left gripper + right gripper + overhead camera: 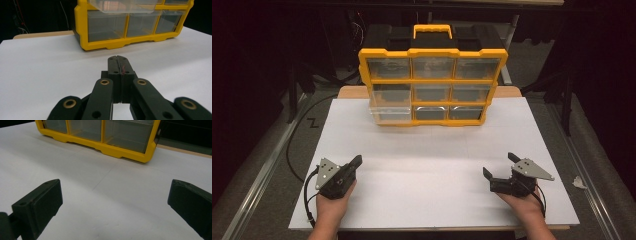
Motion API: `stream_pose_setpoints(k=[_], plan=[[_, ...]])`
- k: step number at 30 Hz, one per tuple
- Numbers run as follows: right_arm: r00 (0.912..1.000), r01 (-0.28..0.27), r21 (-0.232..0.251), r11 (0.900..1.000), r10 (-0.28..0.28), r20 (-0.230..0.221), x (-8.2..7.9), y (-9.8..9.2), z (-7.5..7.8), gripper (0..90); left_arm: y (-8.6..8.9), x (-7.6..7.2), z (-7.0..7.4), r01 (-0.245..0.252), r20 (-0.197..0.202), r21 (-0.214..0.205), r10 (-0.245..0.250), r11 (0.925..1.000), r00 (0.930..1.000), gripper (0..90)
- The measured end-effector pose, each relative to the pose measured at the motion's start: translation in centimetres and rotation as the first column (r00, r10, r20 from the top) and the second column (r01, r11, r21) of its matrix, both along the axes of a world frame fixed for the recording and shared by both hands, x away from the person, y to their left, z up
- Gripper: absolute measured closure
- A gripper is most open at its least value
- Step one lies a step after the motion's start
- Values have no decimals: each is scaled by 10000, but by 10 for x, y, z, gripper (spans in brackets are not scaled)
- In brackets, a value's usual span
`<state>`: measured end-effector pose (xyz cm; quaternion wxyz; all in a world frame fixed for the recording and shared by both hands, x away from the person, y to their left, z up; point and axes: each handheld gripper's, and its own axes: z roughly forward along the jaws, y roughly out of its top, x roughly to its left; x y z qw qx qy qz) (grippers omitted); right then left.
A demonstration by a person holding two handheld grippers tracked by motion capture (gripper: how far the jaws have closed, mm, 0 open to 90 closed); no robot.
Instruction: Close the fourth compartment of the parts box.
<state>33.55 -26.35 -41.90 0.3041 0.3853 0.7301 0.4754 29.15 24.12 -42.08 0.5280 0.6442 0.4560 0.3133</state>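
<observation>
Where drawer [390, 114] juts, open board [432, 165].

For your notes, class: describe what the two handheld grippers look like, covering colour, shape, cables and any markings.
Both are black, each with two blocky jaws. The left gripper and the right gripper each carry a grey three-cornered plate on top and trail a black cable. In the left gripper view, brass-coloured rivets dot the linkage arms and a thin red mark runs down one fingertip. No sleeves show.

bare white board [427, 170] lies open ahead; yellow drawer cabinet [432, 87] blocks its far edge.
</observation>
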Motion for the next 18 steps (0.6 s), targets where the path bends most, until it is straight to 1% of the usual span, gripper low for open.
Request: stream_pose_setpoints(k=[2,5,9,11,12,13,14,15,18], plan=[[10000,-20,8,10000,20,-41,0,0,-1,9,0,0,0,8,16,54,-8,10000,10000,899],[10000,-50,-3,10000,50,-34,-1,0,-1,9,-1,-1,-1,40,98,-51,-39,10000,9999,898],[10000,-38,19,10000,38,0,-1,-1,-1,9,-2,-1,-2,123,8,-155,-123,9998,9999,896],[10000,-37,-3,10000,37,26,-1,-1,0,9,-3,-2,-2,16,272,28,-17,10000,9996,895],[10000,-69,-2,10000,69,42,-1,-1,0,10,-4,-3,-1,2,372,52,-4,10000,9993,894],[10000,-60,13,10000,60,31,-1,-1,0,9,-4,-3,-1,2,372,52,-4,10000,9993,893],[10000,-55,15,10000,55,23,-1,-1,0,9,-6,-4,-1,43,625,162,-53,9999,9980,893],[10000,-57,7,10000,57,26,-1,-1,0,10,-7,-4,0,71,703,235,-88,9997,9975,893],[10000,-91,5,10000,91,3,-2,0,-1,9,-9,-3,1,184,740,-22,-182,9998,9971,894]])
